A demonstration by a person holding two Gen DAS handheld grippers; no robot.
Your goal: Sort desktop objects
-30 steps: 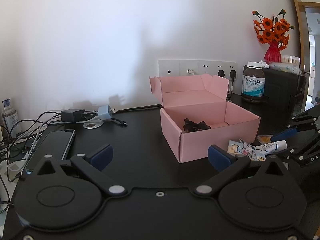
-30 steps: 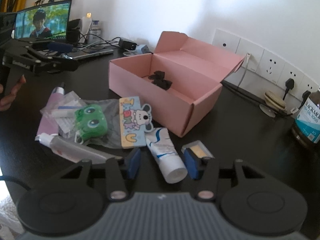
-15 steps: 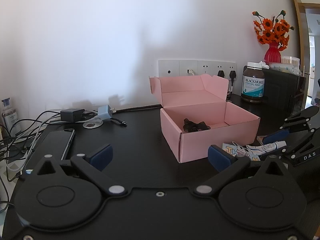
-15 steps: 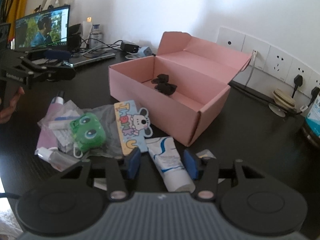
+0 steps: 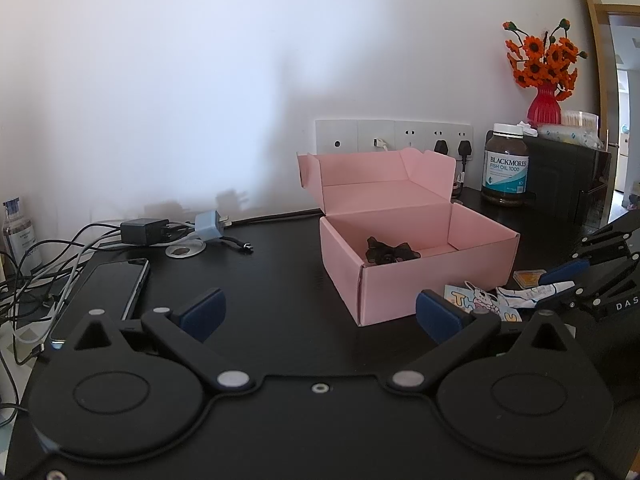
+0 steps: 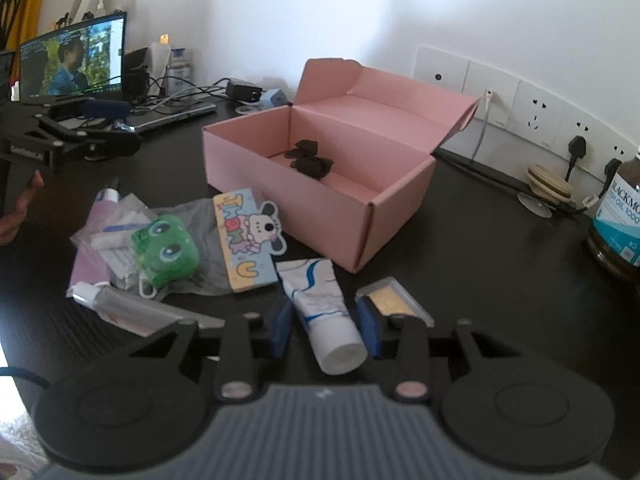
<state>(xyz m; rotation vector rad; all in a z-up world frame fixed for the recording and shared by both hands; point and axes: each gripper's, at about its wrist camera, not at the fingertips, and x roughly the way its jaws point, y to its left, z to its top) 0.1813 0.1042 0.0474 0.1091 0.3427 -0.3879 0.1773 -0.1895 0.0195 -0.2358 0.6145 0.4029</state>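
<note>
An open pink box (image 5: 420, 280) (image 6: 280, 200) stands on the black desk with a black clip-like item (image 5: 390, 254) (image 6: 310, 160) inside. My right gripper (image 6: 325, 326) (image 5: 556, 286) is closing on a white tube (image 6: 324, 312) (image 5: 528, 294) that lies in front of the box, and its blue pads touch the tube's sides. To its left lie a dog card (image 6: 244, 240), a green frog pouch (image 6: 166, 250), a clear bottle (image 6: 120, 306) and a plastic bag. A small clear case (image 6: 394, 300) lies just right of the tube. My left gripper (image 5: 320, 312) (image 6: 80, 136) stands open and empty.
A phone (image 5: 104, 292), chargers and tangled cables (image 5: 144, 230) lie at the left. A fish oil bottle (image 5: 505, 168) and a red vase (image 5: 544, 104) stand at the right by a black cabinet. A laptop (image 6: 72, 60) is at the back left. A person's hand (image 6: 16, 208) holds the left gripper.
My right gripper's jaws have narrowed around the white tube, which now sits further in between them. The left gripper has stayed where it was.
</note>
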